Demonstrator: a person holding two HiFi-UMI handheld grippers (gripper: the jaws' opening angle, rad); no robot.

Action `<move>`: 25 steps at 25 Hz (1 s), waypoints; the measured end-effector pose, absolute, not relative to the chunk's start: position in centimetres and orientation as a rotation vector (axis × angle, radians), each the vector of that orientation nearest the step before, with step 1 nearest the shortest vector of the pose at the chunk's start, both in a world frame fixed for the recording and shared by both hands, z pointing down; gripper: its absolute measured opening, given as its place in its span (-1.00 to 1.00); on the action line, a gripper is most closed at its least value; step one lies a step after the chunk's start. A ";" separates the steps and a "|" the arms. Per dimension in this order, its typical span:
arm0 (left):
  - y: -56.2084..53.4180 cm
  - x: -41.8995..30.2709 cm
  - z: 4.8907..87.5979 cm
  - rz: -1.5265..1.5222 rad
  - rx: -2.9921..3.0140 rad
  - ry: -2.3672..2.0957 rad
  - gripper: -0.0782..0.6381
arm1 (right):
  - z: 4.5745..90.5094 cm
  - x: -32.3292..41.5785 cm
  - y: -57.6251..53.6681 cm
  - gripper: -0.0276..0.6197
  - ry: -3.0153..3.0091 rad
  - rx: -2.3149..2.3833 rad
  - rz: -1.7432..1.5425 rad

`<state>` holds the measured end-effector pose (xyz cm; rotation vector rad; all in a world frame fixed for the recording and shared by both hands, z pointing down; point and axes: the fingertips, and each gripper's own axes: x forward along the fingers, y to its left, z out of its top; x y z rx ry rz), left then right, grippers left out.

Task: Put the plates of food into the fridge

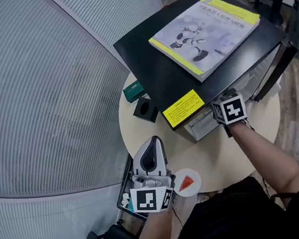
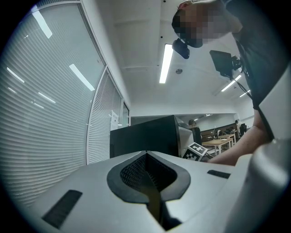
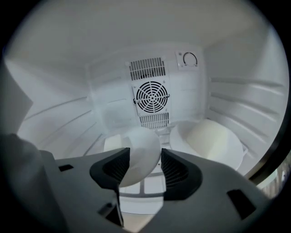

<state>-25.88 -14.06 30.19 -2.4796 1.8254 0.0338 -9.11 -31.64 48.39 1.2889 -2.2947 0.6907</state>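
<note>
Behind everything, curved grey slatted blinds (image 1: pixel 34 94). Under both tongs, round cream desk (image 1: pixel 210 154). Ahead of the left tongs (image 1: pixel 154 141), standing on that desk: black box-shaped mini fridge (image 1: pixel 152 65), white inside, open side toward the right tongs (image 3: pixel 142 167). On its top, above the right tongs: yellow-edged paperback with a robot drawing (image 1: pixel 206 32). Right tongs reaching inside the fridge, spread wide. Between their pads, tilted on edge: round white plate (image 3: pixel 136 157); whether touching a pad, cannot tell. Just right of those tongs, lying inside the fridge: second round white plate (image 3: pixel 211 141). Left tongs pressed together, nothing pinched. Just right of them, near the desk edge: small white plate with red food wedge (image 1: pixel 187 183). Ahead of the left tongs, beside the fridge: dark green box (image 1: pixel 133 92) and black cube (image 1: pixel 145 110).
</note>
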 end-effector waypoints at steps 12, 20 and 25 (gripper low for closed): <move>-12.8 -26.3 28.8 0.082 -2.481 1.798 -0.78 | 45.5 -6.5 -30.0 -0.31 -2.331 1.465 0.439; -9.6 -26.6 29.3 0.115 -2.515 1.744 -0.78 | 43.6 -6.5 -22.5 -0.31 -2.542 1.537 0.556; -6.8 -27.9 29.7 0.089 -2.549 1.717 -0.78 | 46.0 -8.4 -15.7 -0.31 -2.665 1.480 0.799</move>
